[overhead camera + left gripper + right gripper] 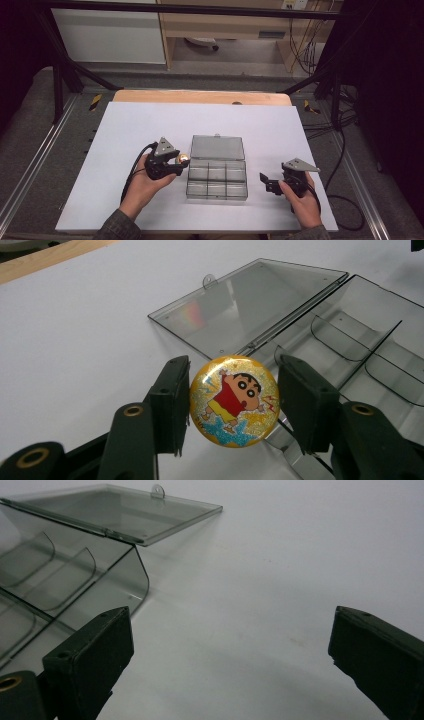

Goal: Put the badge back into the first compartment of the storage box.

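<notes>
Left gripper view: fingers (170, 400) clamp cartoon-boy badge (234, 400); no writing.

We are finding no readable words, brand names or numbers anywhere in these views. The one printed mark we are seeing is a cartoon picture of a boy in a red shirt and yellow shorts on the glittery gold round badge (234, 401), which is sitting between the jaws of the left gripper (234, 405), facing its camera. Just beyond those jaws, the clear compartment box (350, 340) and its open lid are carrying no label that we can make out.
</notes>
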A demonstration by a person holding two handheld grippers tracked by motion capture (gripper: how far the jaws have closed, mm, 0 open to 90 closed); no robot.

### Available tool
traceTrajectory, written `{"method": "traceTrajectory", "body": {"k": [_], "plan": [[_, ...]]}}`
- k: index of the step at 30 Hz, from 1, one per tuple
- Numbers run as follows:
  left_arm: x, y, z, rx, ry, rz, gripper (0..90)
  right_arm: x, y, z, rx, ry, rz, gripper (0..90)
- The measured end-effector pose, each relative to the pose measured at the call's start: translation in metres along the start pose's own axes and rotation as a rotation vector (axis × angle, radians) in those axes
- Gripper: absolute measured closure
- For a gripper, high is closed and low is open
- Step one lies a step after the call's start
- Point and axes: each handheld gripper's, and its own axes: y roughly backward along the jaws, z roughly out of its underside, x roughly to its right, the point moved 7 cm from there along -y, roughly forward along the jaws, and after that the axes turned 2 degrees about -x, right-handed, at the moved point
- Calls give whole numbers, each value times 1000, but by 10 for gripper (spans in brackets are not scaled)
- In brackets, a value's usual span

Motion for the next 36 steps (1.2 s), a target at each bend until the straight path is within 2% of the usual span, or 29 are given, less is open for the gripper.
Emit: {"method": "traceTrajectory", "body": {"k": [3,13,36], "plan": [[2,-1,-1,-4,-3,1,476,1,1,-1,11,-14,0,49],[11,-9,-6,-9,-11,10,475,0,-1,0,-1,-12,-8,48],[26,-24,-5,-40,-45,22,475,-2,-2,0,-8,15,-11,53]]}}
